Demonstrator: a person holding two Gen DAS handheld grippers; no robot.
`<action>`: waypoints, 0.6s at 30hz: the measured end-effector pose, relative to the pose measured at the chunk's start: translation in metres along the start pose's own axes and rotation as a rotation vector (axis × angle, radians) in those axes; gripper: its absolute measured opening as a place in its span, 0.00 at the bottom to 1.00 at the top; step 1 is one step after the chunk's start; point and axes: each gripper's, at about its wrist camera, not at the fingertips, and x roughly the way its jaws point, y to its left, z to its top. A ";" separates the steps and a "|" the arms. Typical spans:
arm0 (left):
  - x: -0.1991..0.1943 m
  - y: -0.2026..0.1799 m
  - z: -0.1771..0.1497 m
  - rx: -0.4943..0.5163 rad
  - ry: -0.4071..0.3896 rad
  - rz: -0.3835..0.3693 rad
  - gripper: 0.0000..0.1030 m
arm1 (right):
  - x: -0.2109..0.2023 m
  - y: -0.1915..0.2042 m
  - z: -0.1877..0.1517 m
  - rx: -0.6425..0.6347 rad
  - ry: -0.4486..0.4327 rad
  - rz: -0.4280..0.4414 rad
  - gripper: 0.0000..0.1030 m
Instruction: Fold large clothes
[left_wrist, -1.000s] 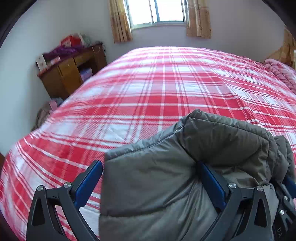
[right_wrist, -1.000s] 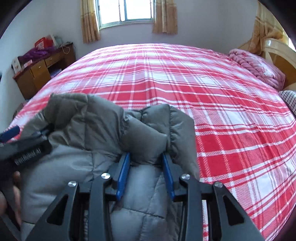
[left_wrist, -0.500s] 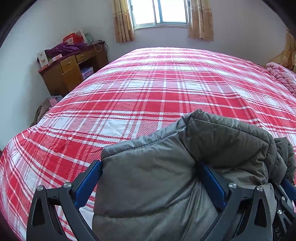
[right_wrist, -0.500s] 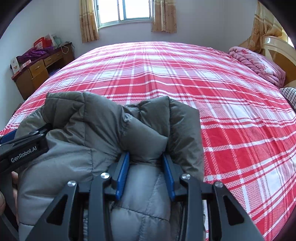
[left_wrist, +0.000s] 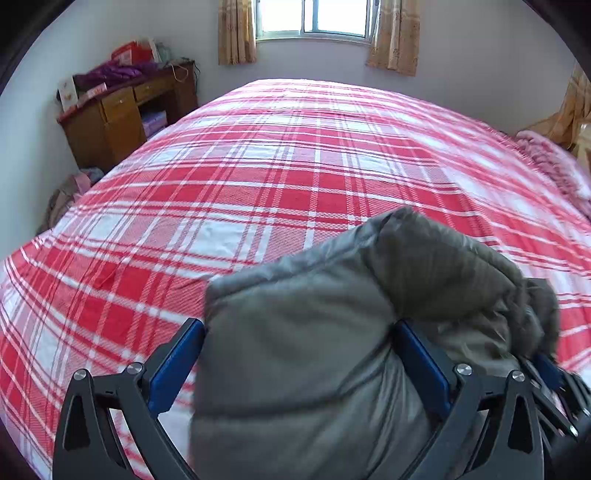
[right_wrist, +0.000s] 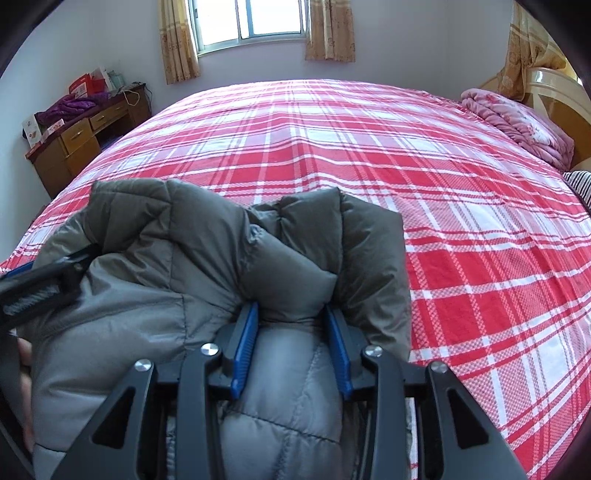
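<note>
2 tools, left tool (left_wrist: 297, 354) & right tool (right_wrist: 291, 332), grip 1 grey jacket (right_wrist: 177, 258) over 1 bed (right_wrist: 369, 147).

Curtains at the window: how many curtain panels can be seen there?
2. One curtain hangs at the left side of the window, the other curtain at its right side. Further yellow drapery hangs near the headboard, not at the window.

I am seeing a red plaid bedspread (right_wrist: 332, 155) lying flat, a wooden desk (left_wrist: 122, 118) standing at the wall (clutter on top), curtains (right_wrist: 177, 48) hanging beside the window (left_wrist: 314, 18), and a pink quilt (right_wrist: 517, 122) sitting far right.
</note>
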 end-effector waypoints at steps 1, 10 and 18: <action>-0.008 0.005 -0.003 -0.008 -0.002 -0.008 0.99 | 0.000 0.000 0.000 -0.002 0.000 -0.001 0.39; -0.053 0.048 -0.054 0.055 0.013 -0.071 0.99 | -0.052 -0.025 -0.007 0.060 -0.083 0.052 0.77; -0.040 0.039 -0.067 0.076 0.020 -0.103 0.99 | -0.041 -0.047 -0.037 0.144 0.005 0.130 0.77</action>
